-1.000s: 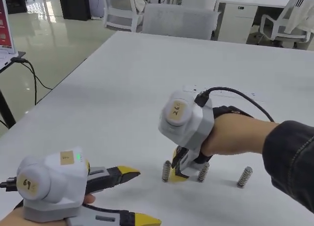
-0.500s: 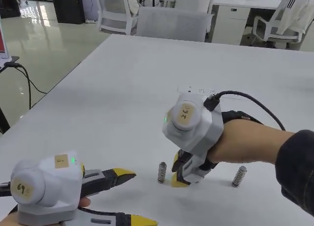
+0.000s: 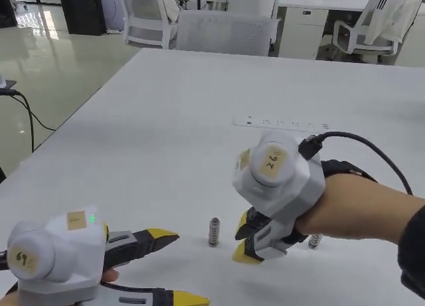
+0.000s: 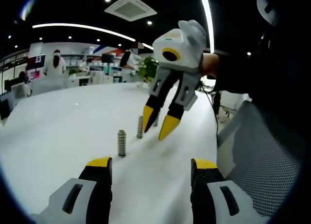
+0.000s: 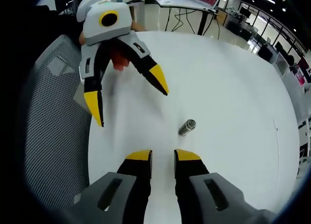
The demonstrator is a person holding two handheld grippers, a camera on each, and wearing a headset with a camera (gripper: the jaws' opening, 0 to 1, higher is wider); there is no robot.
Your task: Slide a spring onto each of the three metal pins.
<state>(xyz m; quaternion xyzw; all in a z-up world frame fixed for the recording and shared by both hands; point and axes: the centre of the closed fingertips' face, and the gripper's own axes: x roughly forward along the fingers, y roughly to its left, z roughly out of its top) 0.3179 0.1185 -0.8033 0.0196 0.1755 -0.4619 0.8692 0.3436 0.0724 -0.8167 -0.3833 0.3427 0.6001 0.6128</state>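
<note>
The fingers (image 5: 140,158) of the right gripper (image 5: 163,157) stand with only a narrow gap between them and hold nothing; they point down at the white worktop (image 3: 166,120), with the tips low over it; the left gripper (image 4: 151,163) lies low at the near edge, spread wide and equally empty. Three springs stand upright in a row: the first spring (image 3: 214,231) in the open between the two grippers, the middle spring (image 4: 140,127) just beside the right gripper's tips, and the far spring (image 3: 315,241) half hidden behind the person's hand; I cannot make out the pins inside the coils, so whether each is fully seated is a guess. To my eye the risk lies in the crowding; the right gripper hangs between the first spring and the middle one, and a sideways drift as it lifts away would likely clip a coil and tip it or drag it off; the hand itself sits close by the far spring, and the cable (image 3: 358,143) trailing from the gripper could swing low over that end; the left gripper's open tips, if pushed forward carelessly, would meet the first spring.
</note>
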